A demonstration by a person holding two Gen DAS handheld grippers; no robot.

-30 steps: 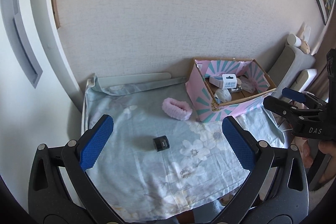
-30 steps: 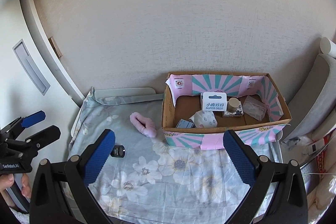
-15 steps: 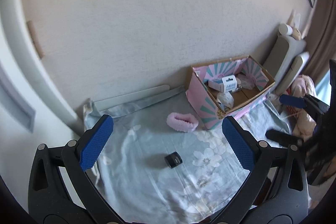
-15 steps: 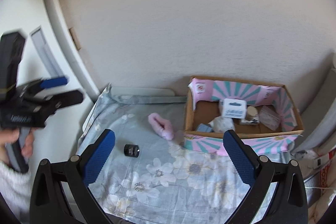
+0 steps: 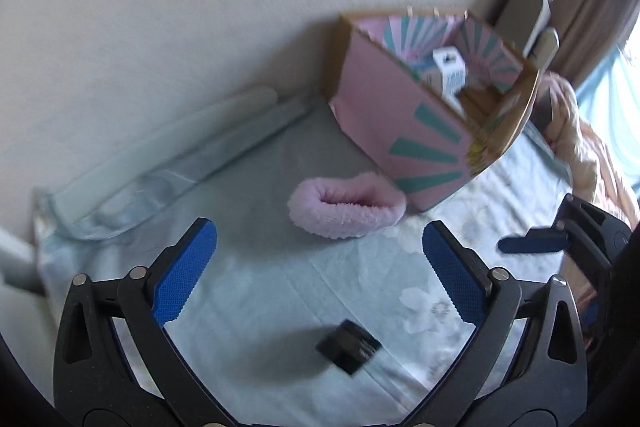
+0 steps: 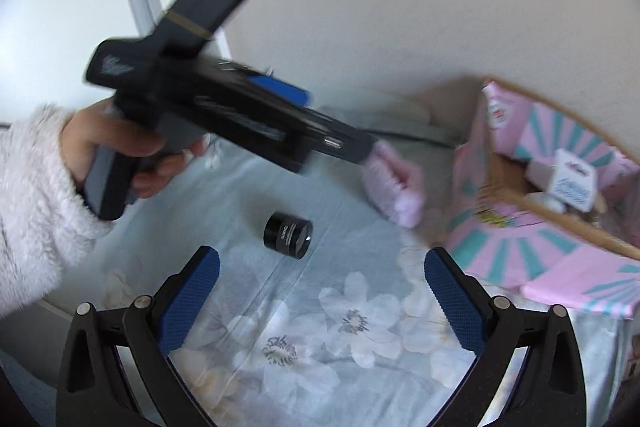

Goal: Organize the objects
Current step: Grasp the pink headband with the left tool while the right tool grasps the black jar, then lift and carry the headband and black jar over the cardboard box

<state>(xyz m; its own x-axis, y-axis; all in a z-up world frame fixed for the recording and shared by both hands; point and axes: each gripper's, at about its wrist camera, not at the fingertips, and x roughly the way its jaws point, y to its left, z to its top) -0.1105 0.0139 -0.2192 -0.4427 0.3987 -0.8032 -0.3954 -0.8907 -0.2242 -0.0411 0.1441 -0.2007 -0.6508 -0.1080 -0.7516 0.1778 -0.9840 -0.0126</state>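
Note:
A fluffy pink band [image 5: 346,206] lies on the floral sheet beside a pink and teal cardboard box [image 5: 404,125]. It also shows in the right wrist view [image 6: 394,187], partly behind the left gripper's tip. A small black jar [image 5: 348,345] lies on its side below the band, and it shows in the right wrist view [image 6: 288,235]. My left gripper [image 5: 320,259] is open and empty, close in front of the band. My right gripper [image 6: 320,291] is open and empty, just short of the jar.
The box [image 6: 560,211] holds several small packages, among them a white carton [image 5: 450,73]. The sheet [image 6: 312,339] covers a low surface against a beige wall. Chair backs [image 5: 528,3] and a curtain stand at the far right.
Both grippers have come down and forward toward the sheet. The left one has closed in on the pink band, the right one on the black jar. Both stay open.

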